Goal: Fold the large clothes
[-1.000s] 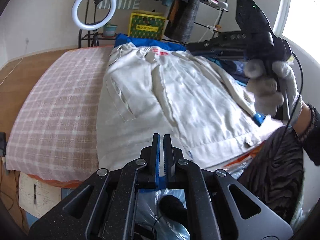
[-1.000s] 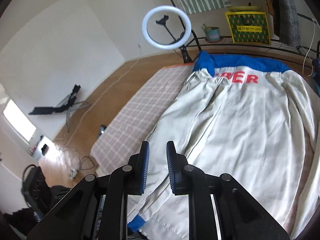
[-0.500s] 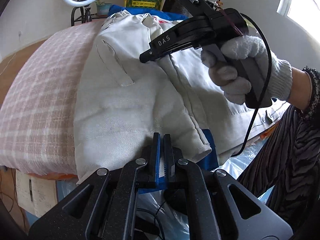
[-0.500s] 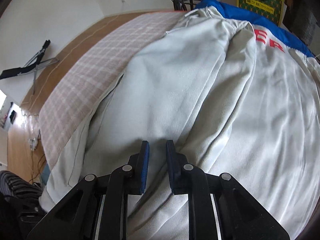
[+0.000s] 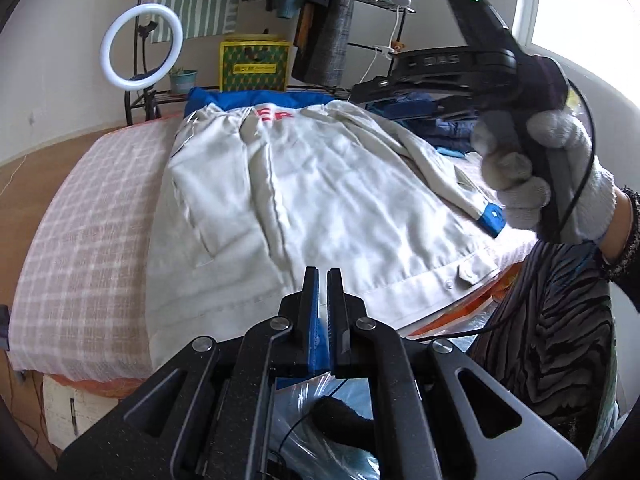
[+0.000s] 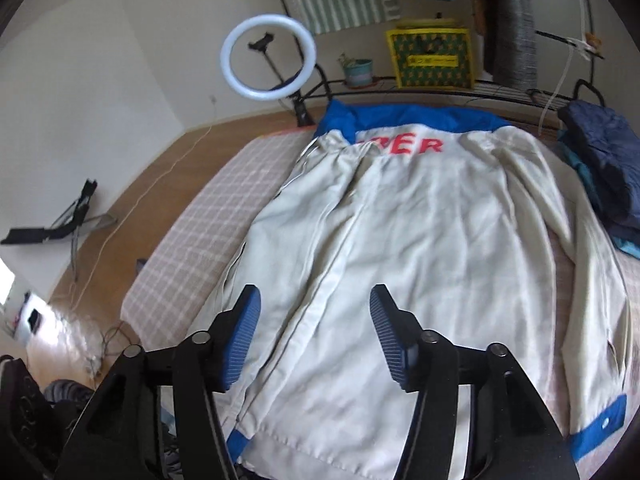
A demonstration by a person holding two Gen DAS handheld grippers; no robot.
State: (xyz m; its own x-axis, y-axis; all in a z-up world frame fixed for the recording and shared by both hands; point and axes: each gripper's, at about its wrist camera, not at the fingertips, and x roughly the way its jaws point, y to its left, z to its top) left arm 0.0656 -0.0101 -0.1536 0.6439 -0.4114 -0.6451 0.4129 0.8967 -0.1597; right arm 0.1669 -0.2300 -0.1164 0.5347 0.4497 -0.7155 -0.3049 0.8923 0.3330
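Large cream cotton jacket with blue collar and red lettering lies back-up along the pink-and-white checked bed, left side already folded in, right sleeve with the blue cuff still out toward the bed edge. Left gripper hovers over the hem, fingers pressed together, nothing between them. Right gripper, in a white-gloved hand, has just been opening; fingers spread, nothing between them. Risks as I see them: hem hangs at the near edge, so a one-sided tug could drag the whole jacket off; a deep pinch could catch the folded layer underneath and undo it; dark clothes pile sits close to the right sleeve and may snag.
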